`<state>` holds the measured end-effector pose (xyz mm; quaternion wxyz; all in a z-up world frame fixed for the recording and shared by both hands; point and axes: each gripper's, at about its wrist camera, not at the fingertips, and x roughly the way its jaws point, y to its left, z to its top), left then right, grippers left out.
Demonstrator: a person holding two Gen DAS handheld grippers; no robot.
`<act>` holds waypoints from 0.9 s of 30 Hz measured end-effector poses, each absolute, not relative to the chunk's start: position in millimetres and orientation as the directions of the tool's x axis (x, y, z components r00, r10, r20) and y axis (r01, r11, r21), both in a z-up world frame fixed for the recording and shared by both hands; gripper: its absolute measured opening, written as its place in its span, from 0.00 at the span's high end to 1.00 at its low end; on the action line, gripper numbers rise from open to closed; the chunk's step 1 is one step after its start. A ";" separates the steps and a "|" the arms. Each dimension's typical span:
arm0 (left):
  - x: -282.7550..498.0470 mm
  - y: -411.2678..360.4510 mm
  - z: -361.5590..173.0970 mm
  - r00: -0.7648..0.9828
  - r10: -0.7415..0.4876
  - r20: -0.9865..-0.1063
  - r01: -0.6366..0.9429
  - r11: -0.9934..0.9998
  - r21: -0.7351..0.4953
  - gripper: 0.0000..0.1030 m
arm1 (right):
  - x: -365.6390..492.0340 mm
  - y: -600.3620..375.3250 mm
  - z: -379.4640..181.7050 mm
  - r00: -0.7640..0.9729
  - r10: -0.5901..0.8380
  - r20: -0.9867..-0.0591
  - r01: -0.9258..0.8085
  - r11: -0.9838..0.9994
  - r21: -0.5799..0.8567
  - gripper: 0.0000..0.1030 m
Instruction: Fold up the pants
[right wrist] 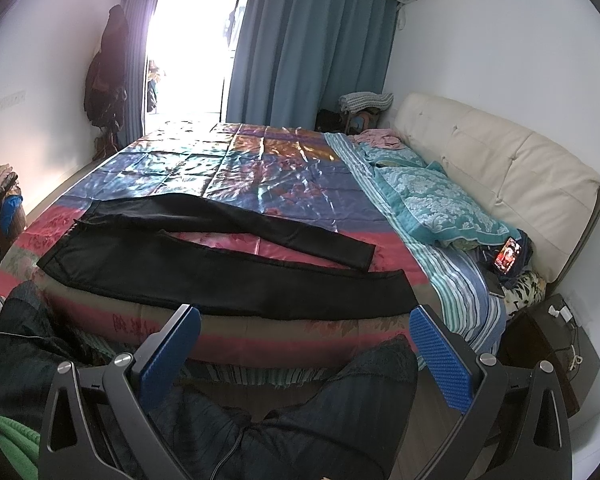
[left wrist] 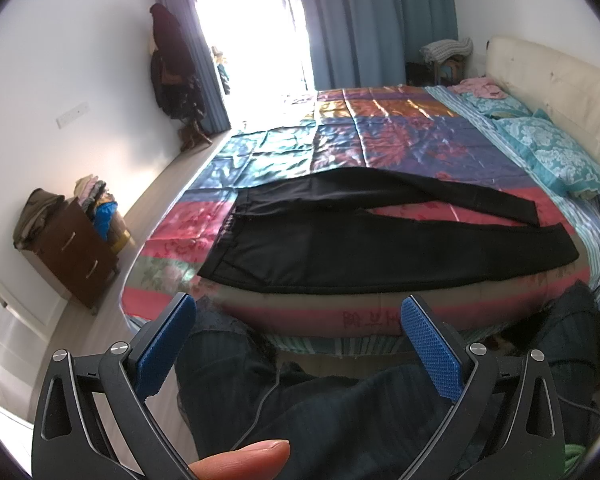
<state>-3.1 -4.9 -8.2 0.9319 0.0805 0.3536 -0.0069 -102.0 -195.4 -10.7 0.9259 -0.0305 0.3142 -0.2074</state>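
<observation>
Black pants lie flat near the front edge of the bed, waistband at the left, two legs spread apart toward the right. In the right wrist view the same pants stretch from left to right, the far leg angled away from the near one. My left gripper hangs open in front of the bed edge, below the pants, holding nothing. My right gripper is also open and empty, just short of the near leg's cuff end.
The bed carries a shiny multicoloured quilt, teal pillows and a cream headboard at the right. A lit phone lies near the pillows. A brown dresser stands left. A person's knees in dark trousers are below the grippers.
</observation>
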 end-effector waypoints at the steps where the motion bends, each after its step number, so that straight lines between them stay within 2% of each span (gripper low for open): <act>1: -3.1 -3.8 -8.5 0.750 0.044 -0.660 0.070 0.987 0.145 0.00 | -102.1 -194.9 -11.4 0.716 -0.403 -0.570 0.364 0.912 -0.188 0.00; 27: -3.9 -5.9 -8.9 0.750 0.046 -0.660 0.070 0.987 0.148 0.00 | -101.9 -192.4 -14.0 0.713 -0.400 -0.576 0.361 0.914 -0.188 0.00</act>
